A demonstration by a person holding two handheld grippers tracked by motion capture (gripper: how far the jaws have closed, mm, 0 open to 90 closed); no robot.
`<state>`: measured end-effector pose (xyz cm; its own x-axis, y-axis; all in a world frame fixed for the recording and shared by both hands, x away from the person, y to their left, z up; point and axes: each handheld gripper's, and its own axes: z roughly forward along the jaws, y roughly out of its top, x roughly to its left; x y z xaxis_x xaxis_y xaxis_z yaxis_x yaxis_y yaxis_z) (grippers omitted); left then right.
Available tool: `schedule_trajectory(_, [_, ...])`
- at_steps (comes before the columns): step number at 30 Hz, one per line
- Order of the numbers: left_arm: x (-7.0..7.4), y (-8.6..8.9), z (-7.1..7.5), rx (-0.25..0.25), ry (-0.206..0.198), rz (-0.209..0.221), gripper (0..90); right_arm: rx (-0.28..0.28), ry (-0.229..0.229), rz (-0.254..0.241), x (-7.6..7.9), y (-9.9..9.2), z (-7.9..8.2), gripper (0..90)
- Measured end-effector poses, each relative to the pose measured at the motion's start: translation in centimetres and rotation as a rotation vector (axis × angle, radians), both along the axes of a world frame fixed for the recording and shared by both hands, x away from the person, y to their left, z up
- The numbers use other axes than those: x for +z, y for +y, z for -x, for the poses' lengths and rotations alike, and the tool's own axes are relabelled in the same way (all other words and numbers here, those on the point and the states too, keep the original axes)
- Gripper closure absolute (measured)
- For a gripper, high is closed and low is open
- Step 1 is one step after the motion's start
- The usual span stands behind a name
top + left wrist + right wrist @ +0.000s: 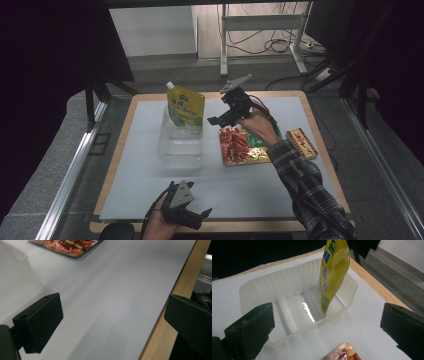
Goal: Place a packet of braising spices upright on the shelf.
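Down at the near edge of the bench, my left gripper rests low over the white mat, its fingers wide apart with nothing between them. From the left gripper view I look across bare mat toward the wooden edge strip, with the corner of the red snack packet far ahead and the wall of the clear plastic tray at one side.

Farther out, my right gripper hangs above the bench just beside the tray, fingers also spread wide and empty. Through the right gripper view the tray lies straight ahead, split by a divider into compartments. The yellow spouted drink pouch stands upright in the compartment at the tray's far end, leaning against the rim.

The red snack packet lies flat on the mat just beside the tray, under my right wrist, and a small red and gold box sits near it toward the bench's right edge.
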<state>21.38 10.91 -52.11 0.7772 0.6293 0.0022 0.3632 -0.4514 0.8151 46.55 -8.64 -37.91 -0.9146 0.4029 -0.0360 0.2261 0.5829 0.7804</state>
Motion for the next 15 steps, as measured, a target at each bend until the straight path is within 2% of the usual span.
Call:
schedule_trajectory(4, [0.0, 0.0, 0.0, -0.003, 0.000, -0.006, 1.8, -0.020, 0.003, 0.012, -0.4, -0.7, 0.5, 0.0])
schedule_trajectory(15, [-0.1, -0.2, 0.0, -0.005, 0.000, -0.014, 1.8, -0.045, -0.002, 0.006, -2.0, -2.5, 2.3, 0.0])
